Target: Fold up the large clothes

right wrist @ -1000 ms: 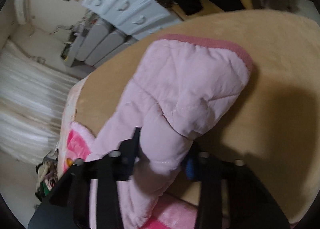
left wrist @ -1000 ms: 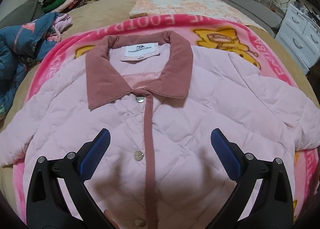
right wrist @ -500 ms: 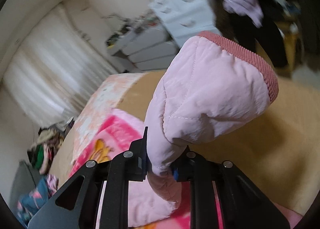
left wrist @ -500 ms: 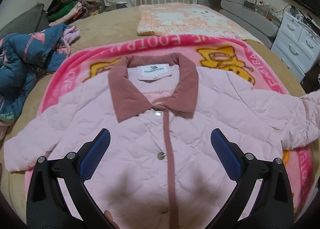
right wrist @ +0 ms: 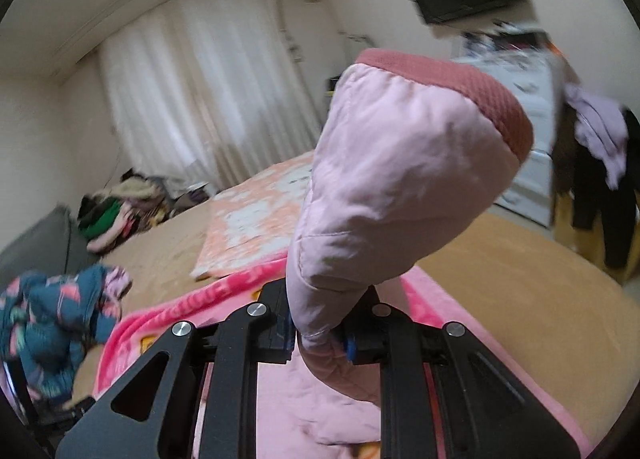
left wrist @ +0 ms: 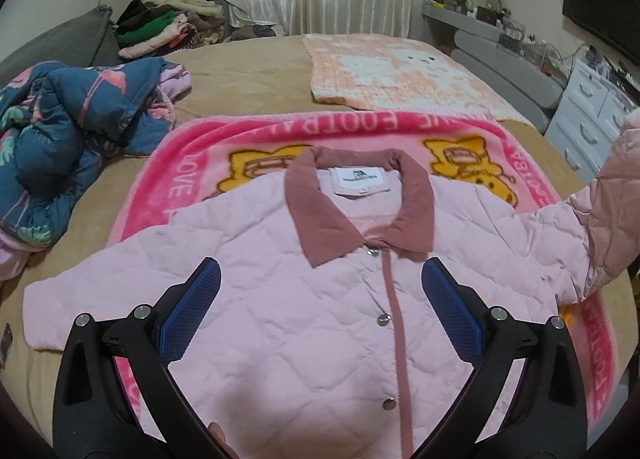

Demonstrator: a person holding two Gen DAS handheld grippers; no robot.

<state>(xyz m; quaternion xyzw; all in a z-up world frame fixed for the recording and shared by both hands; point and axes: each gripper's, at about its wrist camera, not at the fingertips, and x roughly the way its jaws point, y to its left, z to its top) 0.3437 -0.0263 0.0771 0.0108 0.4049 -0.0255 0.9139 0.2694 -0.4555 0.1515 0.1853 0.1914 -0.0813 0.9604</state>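
Note:
A pale pink quilted jacket (left wrist: 304,299) with a dusty-rose collar (left wrist: 360,215) lies face up, snapped shut, on a bright pink cartoon blanket (left wrist: 200,163) on the bed. My left gripper (left wrist: 320,299) hovers above the jacket's chest, open, with nothing between its blue pads (left wrist: 188,315). My right gripper (right wrist: 318,333) is shut on the jacket's sleeve (right wrist: 400,187) just behind its rose cuff (right wrist: 492,99), held up in the air. The same lifted sleeve (left wrist: 612,199) shows at the right edge of the left wrist view. The other sleeve (left wrist: 80,299) lies flat.
A crumpled blue patterned quilt (left wrist: 68,131) sits at the left of the tan bed (left wrist: 248,71). A peach checked blanket (left wrist: 400,71) lies beyond the jacket. Folded clothes (left wrist: 168,23) are stacked by the curtain. White drawers (left wrist: 592,115) stand to the right.
My right gripper rose from the bed with the sleeve, rolling upright and tightening on it. My left gripper pulled up and back, so more of the jacket shows; the sleeve now hangs raised at the right.

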